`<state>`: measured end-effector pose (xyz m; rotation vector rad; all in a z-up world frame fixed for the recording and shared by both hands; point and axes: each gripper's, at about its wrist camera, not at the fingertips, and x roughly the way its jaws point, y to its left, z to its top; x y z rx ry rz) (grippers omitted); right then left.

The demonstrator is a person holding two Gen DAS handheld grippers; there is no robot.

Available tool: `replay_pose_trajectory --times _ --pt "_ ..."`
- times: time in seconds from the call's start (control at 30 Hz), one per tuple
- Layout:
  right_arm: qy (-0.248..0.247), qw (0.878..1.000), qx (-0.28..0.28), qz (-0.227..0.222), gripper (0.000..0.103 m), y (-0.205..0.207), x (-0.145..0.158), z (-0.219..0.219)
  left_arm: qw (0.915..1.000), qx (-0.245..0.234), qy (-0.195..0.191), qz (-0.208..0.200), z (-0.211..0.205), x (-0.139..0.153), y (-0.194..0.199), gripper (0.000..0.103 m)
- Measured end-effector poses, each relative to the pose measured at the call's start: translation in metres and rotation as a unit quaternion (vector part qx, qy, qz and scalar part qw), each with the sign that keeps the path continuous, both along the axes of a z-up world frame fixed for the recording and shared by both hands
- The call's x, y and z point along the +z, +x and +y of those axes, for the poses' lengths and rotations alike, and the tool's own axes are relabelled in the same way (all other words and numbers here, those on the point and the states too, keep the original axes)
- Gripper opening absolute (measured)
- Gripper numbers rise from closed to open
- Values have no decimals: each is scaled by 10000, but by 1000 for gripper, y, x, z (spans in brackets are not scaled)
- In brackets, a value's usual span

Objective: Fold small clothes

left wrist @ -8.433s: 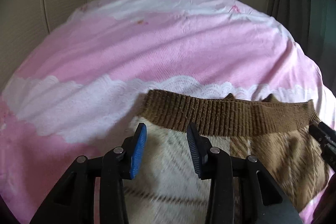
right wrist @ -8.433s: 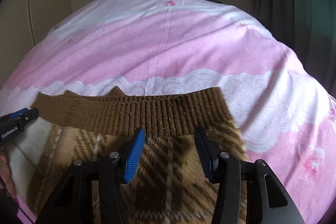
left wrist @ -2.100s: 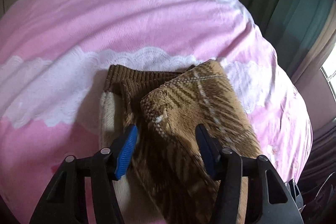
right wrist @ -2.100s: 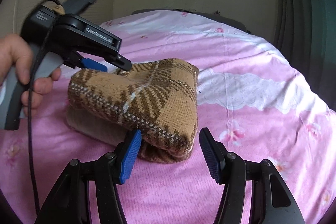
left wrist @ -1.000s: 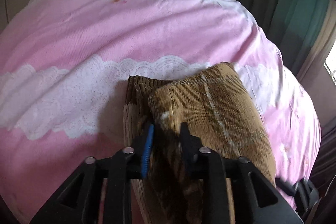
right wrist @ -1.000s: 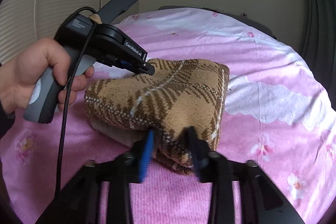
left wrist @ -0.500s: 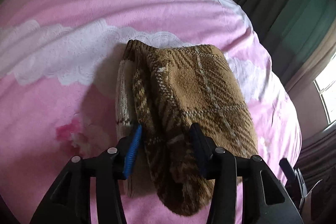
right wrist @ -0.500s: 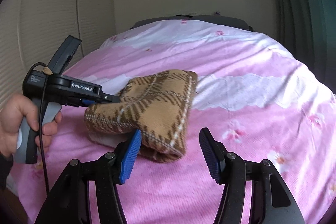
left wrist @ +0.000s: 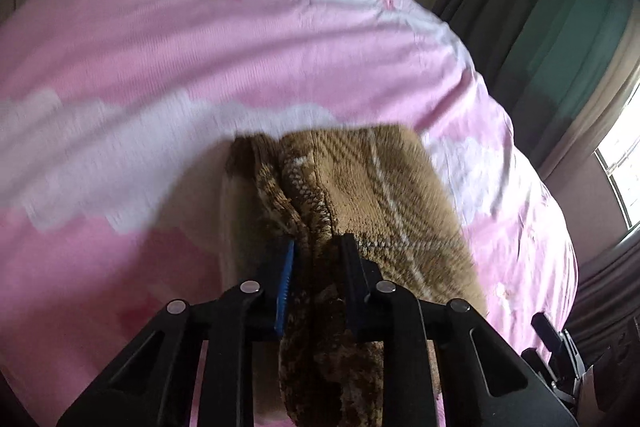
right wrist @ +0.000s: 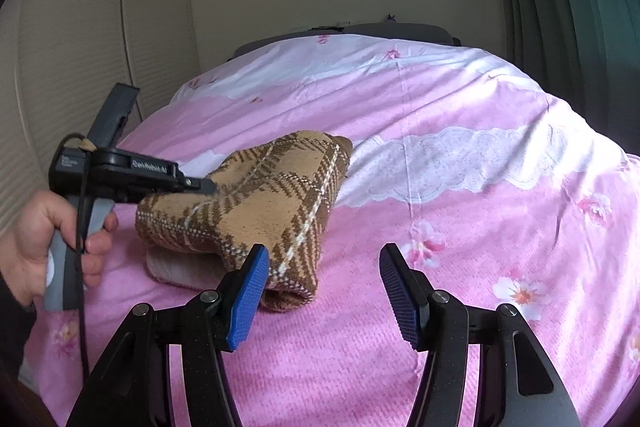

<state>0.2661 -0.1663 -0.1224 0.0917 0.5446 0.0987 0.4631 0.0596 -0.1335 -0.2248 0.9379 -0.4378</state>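
Half a second back the left gripper (left wrist: 314, 283) stood with its jaws spread either side of the folded sweater (left wrist: 360, 195); now, through the left wrist camera, they are closing on a raised ridge of the brown plaid knit, with the fabric bunched between the blue pad and the black one. The bundle lies on the pink bedspread (left wrist: 200, 47), its ribbed hem tucked at the far left edge, and the picture is smeared with motion.

From the right wrist camera, the right gripper (right wrist: 320, 291) has drawn back off the cloth it was pinching a second ago: its jaws stand wide and empty, the left pad just in front of the sweater's (right wrist: 256, 203) near corner. Across the bundle a hand (right wrist: 44, 247) grips the left tool's handle, whose tip bites into the top layer. Judging by this, the folding is nearly done, and the left pinch looks like a last tidy or a lift of the bundle.
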Motion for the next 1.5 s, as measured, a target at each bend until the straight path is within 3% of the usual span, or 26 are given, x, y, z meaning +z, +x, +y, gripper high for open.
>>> replay_pose_trajectory --times 0.1,0.2,0.37,0.53,0.77,0.87,0.97,1.2,1.3,1.37,1.5 --pt "81 10000 37 -17 59 5 2 6 9998 -28 198 -33 3 8 2 20" --pt "90 9998 132 -121 59 7 7 15 9992 -9 331 221 4 -17 1 20" --pt "-85 9994 320 -40 59 14 0 31 9993 247 38 262 16 -40 -11 20" --pt "-225 9987 459 21 59 15 -2 37 9996 231 40 126 8 -23 -28 22" --pt "-491 9963 710 -16 59 34 14 44 9977 316 233 -544 -6 25 -76 21" --pt "-513 9958 757 13 59 44 20 44 9972 148 268 -682 -19 29 -93 21" --pt "-628 9947 802 171 59 54 19 44 9959 44 569 -708 -35 16 -101 21" --pt "-854 9890 915 785 59 63 -10 44 9972 117 575 -473 -34 -16 -101 18" --pt "-875 9868 929 995 59 67 -27 44 9969 135 637 -440 -32 -29 -100 11" --pt "-938 9857 877 1087 65 70 -37 44 9973 177 582 -402 -29 -38 -98 6" --pt "-848 9849 794 1281 70 75 -54 40 9969 212 545 -523 -29 -41 -102 6"
